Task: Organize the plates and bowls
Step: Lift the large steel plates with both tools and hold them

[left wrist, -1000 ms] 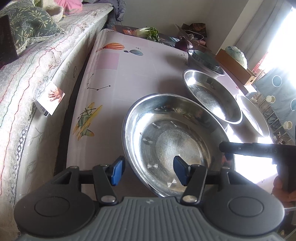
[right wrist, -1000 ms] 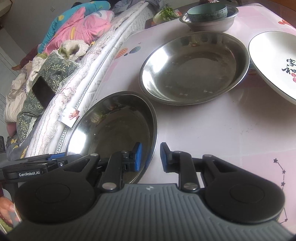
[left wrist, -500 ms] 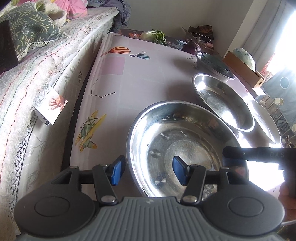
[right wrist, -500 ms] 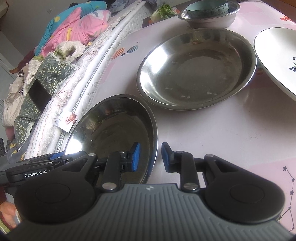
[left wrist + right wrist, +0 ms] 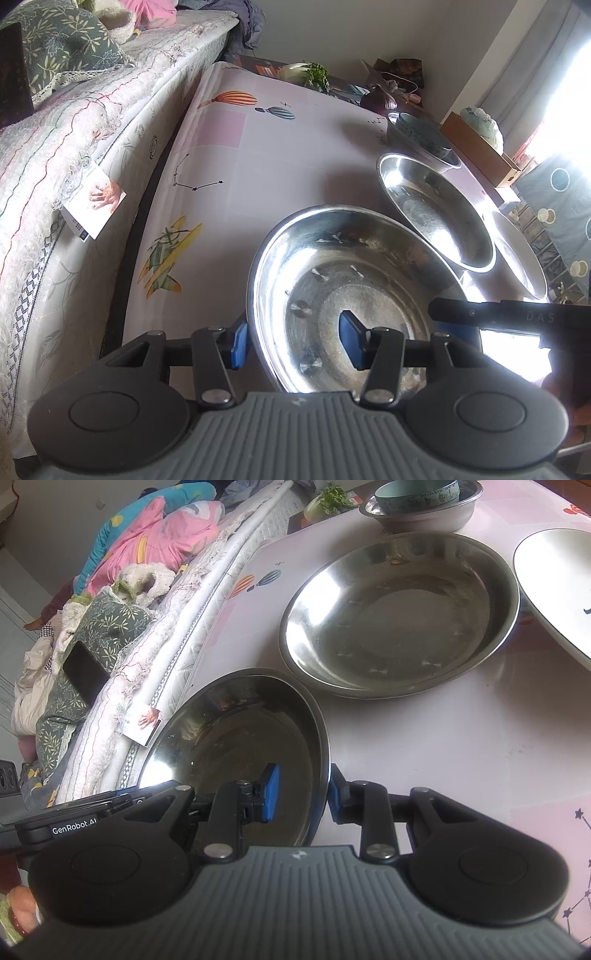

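Note:
A steel plate lies at the near end of the table; it also shows in the right wrist view. My left gripper is open, its fingers astride the plate's left rim. My right gripper straddles the plate's right rim with its pads close to it, and whether they press the metal I cannot tell. A second steel plate lies beyond it. A white plate with dark characters lies to the right. A teal bowl sits inside a steel bowl at the far end.
The table has a pink printed cloth. A bed with quilts runs along the left edge. A cardboard box and vegetables stand past the far end. A phone lies on a pillow.
Both grippers have moved in on the near steel plate, so their fingers now sit on either side of its rim. The plate looks slightly lifted on the right.

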